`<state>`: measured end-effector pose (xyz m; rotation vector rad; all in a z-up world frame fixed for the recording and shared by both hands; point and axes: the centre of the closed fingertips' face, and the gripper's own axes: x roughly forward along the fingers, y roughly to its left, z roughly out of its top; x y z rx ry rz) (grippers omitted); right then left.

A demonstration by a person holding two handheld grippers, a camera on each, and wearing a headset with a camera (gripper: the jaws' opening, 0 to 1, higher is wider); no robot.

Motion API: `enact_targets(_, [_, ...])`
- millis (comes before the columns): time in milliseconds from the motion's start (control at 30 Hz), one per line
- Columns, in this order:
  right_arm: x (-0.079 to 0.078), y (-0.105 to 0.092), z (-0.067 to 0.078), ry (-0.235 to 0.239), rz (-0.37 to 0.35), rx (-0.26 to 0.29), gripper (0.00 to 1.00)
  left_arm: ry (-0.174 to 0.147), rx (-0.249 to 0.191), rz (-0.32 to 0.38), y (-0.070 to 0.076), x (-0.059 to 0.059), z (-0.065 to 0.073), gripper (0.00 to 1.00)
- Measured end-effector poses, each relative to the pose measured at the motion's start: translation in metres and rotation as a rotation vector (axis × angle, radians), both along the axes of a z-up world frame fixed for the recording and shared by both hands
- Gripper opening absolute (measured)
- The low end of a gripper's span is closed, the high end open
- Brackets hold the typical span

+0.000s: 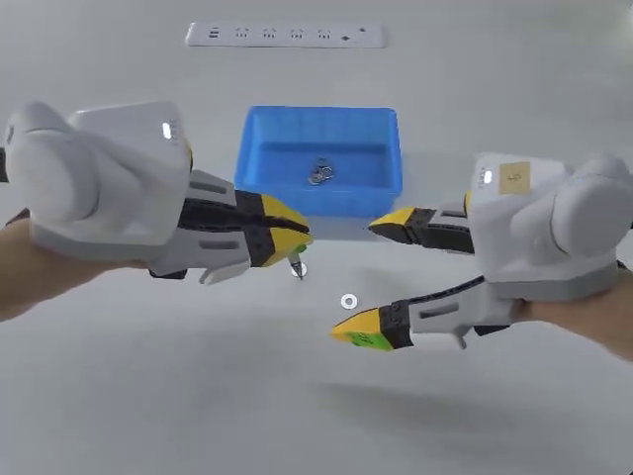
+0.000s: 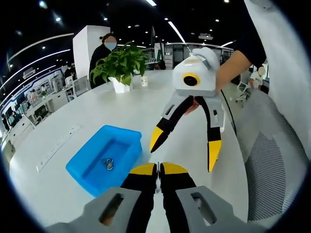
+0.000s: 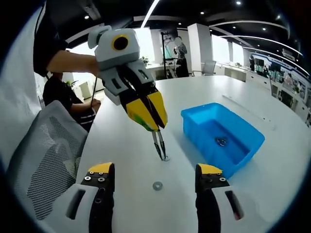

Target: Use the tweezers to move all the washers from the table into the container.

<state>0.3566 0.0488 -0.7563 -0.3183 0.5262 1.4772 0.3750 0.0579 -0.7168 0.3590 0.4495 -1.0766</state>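
We have the left gripper point(image 1: 295, 237) clamped shut on the tweezers point(image 1: 297, 265), jaws pressed together. In the right gripper view the tweezers' tips are down at the counter point(image 1: 198, 396) with what looks like a second washer point(image 3: 165, 158) right at them; we can't confirm it's pinched. The right gripper point(image 1: 364, 280) is spread wide and holds nothing. A loose washer point(image 1: 348, 301) lies flat on the counter between its jaws, just right of the tweezers' tips and nearer. The blue container point(image 1: 356, 196) sits farther back, between the two grippers, with a small cluster of washers point(image 1: 319, 173) inside. A power strip point(image 1: 287, 36) lies at the far edge.
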Motion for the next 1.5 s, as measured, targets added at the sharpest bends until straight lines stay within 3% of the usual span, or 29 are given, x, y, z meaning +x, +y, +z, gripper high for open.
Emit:
enact_targets(200, [-0.002, 0.017, -0.009, -0.03, 0.089, -0.021, 0.59, 0.004, -0.007, -0.012, -0.002, 0.0, 0.0, 0.07])
enact_targets(333, [0.003, 0.033, -0.011, -0.036, 0.112, -0.001, 0.53, 0.005, 0.002, -0.028, -0.001, -0.002, 0.0, 0.07])
enact_targets(467, [0.006, 0.044, -0.016, -0.054, 0.154, -0.02, 0.44, 0.013, 0.0, -0.03, 0.001, -0.003, 0.0, 0.07])
enact_targets(667, [0.003, 0.052, -0.015, -0.068, 0.209, -0.019, 0.33, 0.011, 0.006, -0.034, 0.001, -0.005, -0.001, 0.07])
enact_targets(867, [0.0, 0.053, -0.021, -0.095, 0.254, -0.059, 0.27, 0.012, -0.001, -0.033, 0.0, -0.003, -0.001, 0.07])
enact_targets(1100, [0.001, 0.054, -0.02, -0.105, 0.262, -0.065, 0.16, 0.016, -0.008, -0.036, -0.003, -0.003, -0.001, 0.07])
enact_targets(1167, [0.004, 0.055, -0.019, -0.072, 0.241, -0.059, 0.13, 0.015, -0.006, -0.038, -0.003, -0.003, -0.002, 0.07])
enact_targets(1400, [0.004, 0.055, -0.019, -0.096, 0.254, -0.06, 0.11, 0.012, -0.008, -0.026, -0.004, 0.001, -0.002, 0.07])
enact_targets(1500, [0.006, 0.053, -0.019, -0.082, 0.245, -0.045, 0.11, 0.017, -0.018, -0.017, -0.005, 0.004, -0.002, 0.07])
